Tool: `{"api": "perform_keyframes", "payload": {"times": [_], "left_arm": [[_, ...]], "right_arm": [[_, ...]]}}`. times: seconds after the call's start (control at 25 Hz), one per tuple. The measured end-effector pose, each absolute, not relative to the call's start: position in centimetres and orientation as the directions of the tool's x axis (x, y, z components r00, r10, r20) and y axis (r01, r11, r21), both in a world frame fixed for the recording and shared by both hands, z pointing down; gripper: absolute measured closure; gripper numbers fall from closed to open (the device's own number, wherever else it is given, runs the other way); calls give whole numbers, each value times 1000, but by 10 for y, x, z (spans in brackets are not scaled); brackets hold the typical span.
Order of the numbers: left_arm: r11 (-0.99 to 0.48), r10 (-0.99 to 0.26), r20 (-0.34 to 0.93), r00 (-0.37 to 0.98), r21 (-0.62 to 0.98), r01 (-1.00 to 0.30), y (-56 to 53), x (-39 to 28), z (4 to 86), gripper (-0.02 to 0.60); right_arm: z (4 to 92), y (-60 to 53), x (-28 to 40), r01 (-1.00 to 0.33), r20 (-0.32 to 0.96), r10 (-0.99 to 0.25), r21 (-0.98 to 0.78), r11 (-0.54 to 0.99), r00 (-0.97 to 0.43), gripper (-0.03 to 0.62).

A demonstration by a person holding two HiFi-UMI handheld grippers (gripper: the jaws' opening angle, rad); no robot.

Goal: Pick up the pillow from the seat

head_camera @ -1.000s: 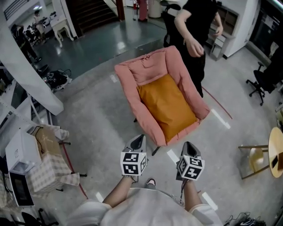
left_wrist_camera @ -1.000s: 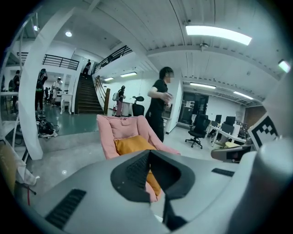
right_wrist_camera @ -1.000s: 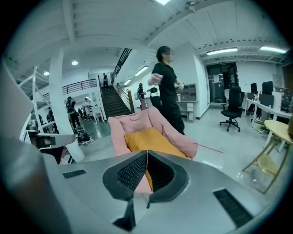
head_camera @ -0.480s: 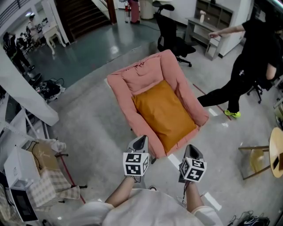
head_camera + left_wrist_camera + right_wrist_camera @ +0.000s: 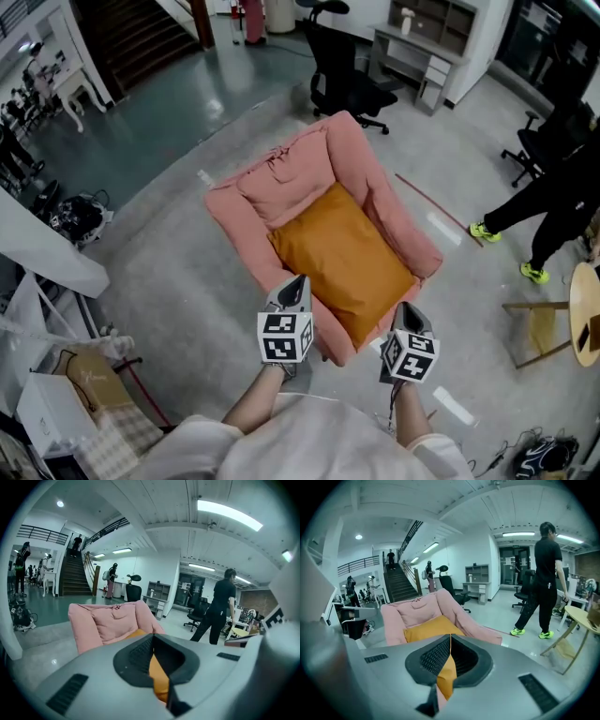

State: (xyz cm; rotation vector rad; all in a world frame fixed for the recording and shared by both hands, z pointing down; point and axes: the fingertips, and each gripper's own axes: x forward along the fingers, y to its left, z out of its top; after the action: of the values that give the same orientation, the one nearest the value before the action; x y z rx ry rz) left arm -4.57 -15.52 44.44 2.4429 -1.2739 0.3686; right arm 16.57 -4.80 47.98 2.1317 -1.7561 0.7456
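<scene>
A: Grey tools with marker cubes, are they pinching anything?

B: No. The left tool (image 5: 297,281) is holding its jaws pressed together with nothing between them, and the right tool (image 5: 405,309) is doing the same. Both are hovering near the front edge of the armchair (image 5: 234,211).

A: And where is the pillow (image 5: 342,258) lying?

B: It is orange, and it is lying flat on the pink seat. Its far edge is resting against the back cushion, and no tool is touching it.

A: What is standing further away?

B: A black office chair (image 5: 342,80) is standing behind the armchair on the grey floor (image 5: 169,281). A person in dark clothes (image 5: 553,202) is standing with legs apart at the right.
</scene>
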Motion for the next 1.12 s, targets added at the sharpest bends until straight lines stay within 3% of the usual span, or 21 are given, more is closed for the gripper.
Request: {"api": "perform_keyframes", "payload": {"times": [0.6, 0.84, 1.12], "left_arm": [[-641, -597, 483, 640, 193, -743, -255, -15, 492, 574], [-661, -544, 565, 620, 167, -732, -244, 6, 537, 574], [-610, -527, 636, 564, 179, -772, -237, 21, 565, 574]], "right_arm": [[513, -102, 176, -919, 626, -742, -102, -382, 239, 565], [568, -88, 191, -905, 697, -691, -145, -400, 194, 565], [585, -114, 204, -942, 723, -683, -149, -300, 104, 565]]}}
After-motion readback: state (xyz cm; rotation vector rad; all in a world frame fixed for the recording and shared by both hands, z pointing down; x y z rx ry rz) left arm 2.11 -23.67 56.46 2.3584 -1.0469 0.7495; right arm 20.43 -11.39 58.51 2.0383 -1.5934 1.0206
